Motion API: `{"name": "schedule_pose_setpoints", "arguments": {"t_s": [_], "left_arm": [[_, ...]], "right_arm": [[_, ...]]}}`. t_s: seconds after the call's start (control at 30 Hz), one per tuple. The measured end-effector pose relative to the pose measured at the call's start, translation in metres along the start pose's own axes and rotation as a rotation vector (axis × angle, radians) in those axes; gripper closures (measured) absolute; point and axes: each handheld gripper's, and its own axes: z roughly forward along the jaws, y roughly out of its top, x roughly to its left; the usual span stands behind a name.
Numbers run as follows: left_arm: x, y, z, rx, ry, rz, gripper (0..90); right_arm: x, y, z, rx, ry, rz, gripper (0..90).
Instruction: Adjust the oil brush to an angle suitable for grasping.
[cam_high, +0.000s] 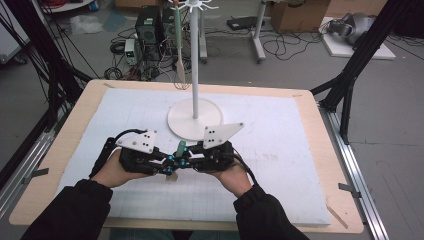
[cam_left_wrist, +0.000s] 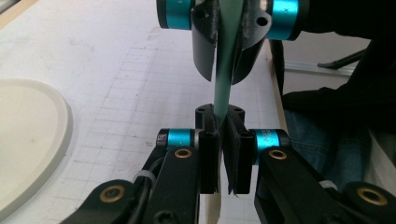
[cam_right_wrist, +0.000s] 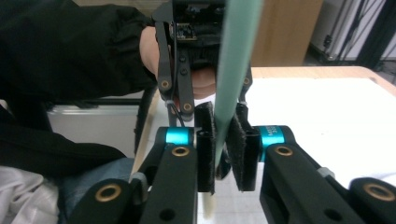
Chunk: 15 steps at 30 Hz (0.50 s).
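Left gripper (cam_left_wrist: 223, 154): black jaws clamped on the flat green handle (cam_left_wrist: 224, 70)
Right gripper (cam_right_wrist: 224, 149): rough pads pinching the same smooth strip (pale tip below)
Handle: held low above the gridded white mat (cam_high: 280, 165), near the round stand base (cam_high: 187, 127)

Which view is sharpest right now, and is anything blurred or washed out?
High view: even light, soft detail, both grippers readable. Left gripper view: green handle sharp, mat slightly washed at upper left. Right gripper view: handle blurs near the lens, background hand soft.
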Motion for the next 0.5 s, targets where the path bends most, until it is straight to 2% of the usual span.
{"name": "schedule_pose_setpoints", "arguments": {"t_s": [0.07,0.17,0.27,0.4,0.5], "left_arm": [[0.000,-0.001,0.000,-0.005,0.005,-0.007,83.7],[0.000,-0.005,0.000,-0.001,0.036,-0.020,74.9],[-0.001,-0.011,0.002,0.004,0.063,-0.026,70.2],[-0.003,-0.019,0.000,-0.014,0.090,-0.048,64.8],[-0.005,-0.023,-0.003,-0.016,0.119,-0.058,61.1]], "right_arm": [[-0.002,-0.002,0.001,-0.015,0.012,0.024,83.7],[-0.005,-0.003,0.002,-0.005,0.027,0.047,84.0],[-0.008,-0.003,0.002,0.014,0.029,0.066,84.0],[-0.013,-0.003,-0.001,0.022,0.034,0.096,84.0],[-0.017,-0.001,-0.003,0.033,0.027,0.103,84.0]]}}
